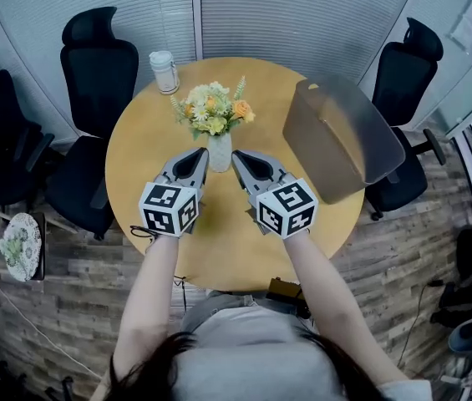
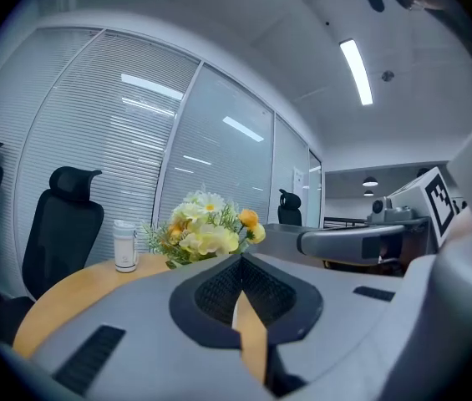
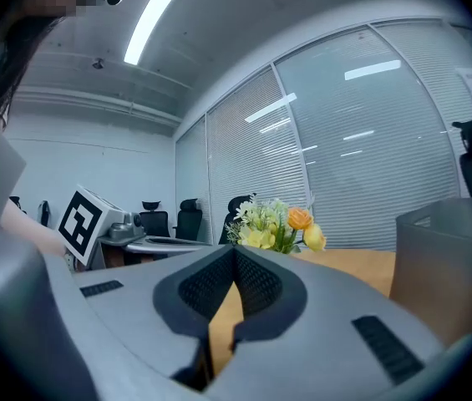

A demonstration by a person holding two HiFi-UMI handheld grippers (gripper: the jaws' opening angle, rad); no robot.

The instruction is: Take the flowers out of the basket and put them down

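At the centre of the table [image 1: 139,161], the flowers [image 1: 215,114] in their vase [image 1: 219,152] stand left of the basket [image 1: 323,144], flanked by the left gripper [image 1: 201,154] and right gripper [image 1: 236,156], each with jaws pressed together on nothing, seemingly to steady the vase.

Table [image 1: 144,170]: flowers [image 1: 216,111] at centre; jar [image 1: 164,72] behind-left of them; basket [image 1: 340,136] at right; chairs [image 1: 93,65] around.

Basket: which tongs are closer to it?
Right. The right tongs sit just left of the basket; the left tongs are farther left, past the vase of flowers.
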